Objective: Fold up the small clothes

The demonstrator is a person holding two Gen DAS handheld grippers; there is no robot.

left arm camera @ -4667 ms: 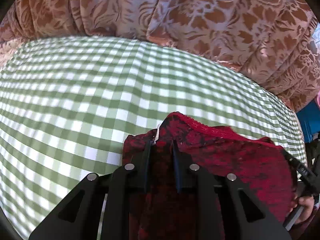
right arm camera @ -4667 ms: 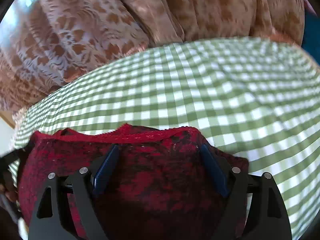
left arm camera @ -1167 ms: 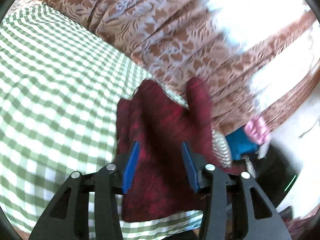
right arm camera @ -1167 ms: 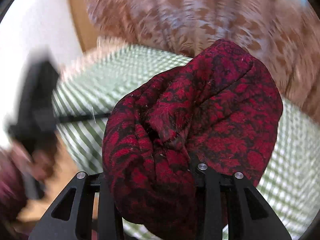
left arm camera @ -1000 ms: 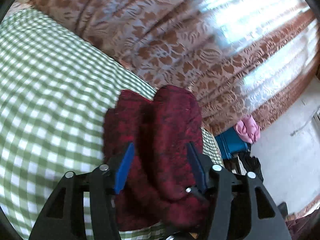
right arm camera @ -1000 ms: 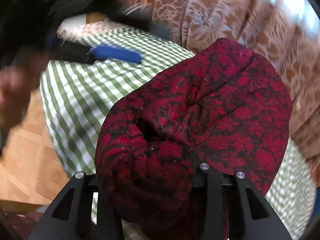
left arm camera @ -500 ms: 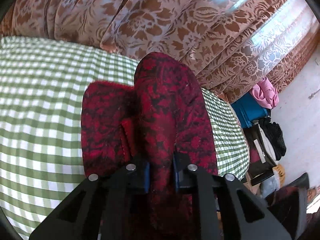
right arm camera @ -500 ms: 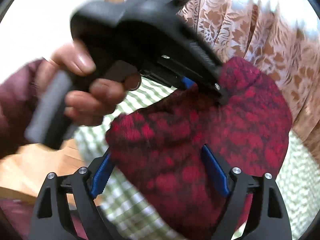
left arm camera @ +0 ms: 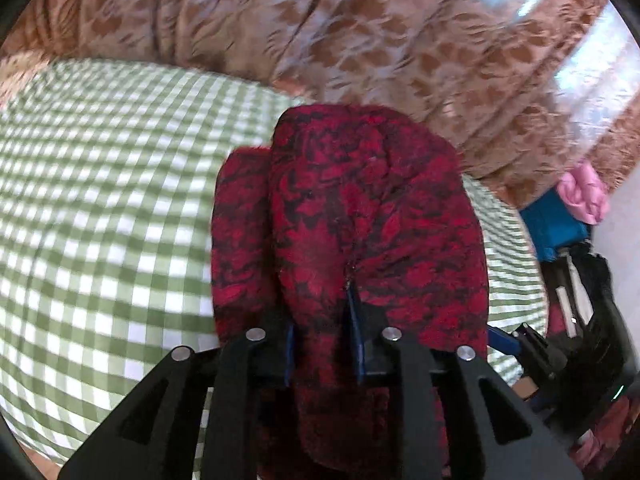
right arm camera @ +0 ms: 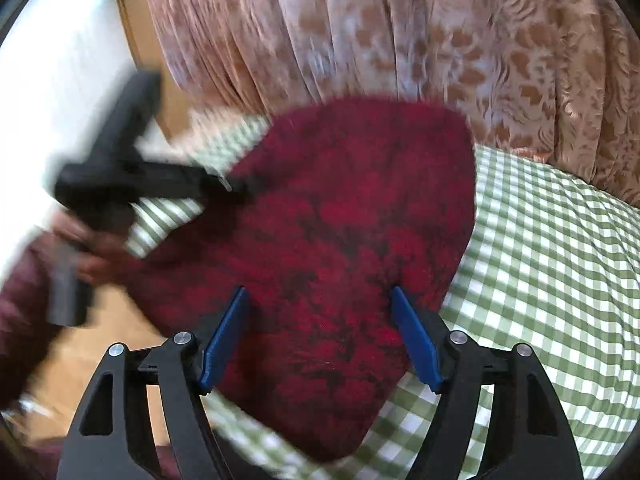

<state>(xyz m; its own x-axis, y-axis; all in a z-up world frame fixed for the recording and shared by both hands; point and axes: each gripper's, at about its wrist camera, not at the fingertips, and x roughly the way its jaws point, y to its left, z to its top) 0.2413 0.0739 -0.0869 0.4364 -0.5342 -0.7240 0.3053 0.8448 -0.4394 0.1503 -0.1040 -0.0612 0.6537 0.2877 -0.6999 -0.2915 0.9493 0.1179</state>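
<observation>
Released since earlier by right tongs [right arm camera: 320, 336], garment [left arm camera: 360, 220] stays left-clamped (left view only).

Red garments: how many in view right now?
1. The red garment lies on the checked cloth, pinched by the left gripper, between the right gripper's open jaws. Others may be hidden.

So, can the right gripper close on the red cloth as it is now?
Probably yes. The right gripper has its jaws wide open, with the red patterned cloth lying between them. Nothing stands in between; the left gripper already pinches a fold further off.
</observation>
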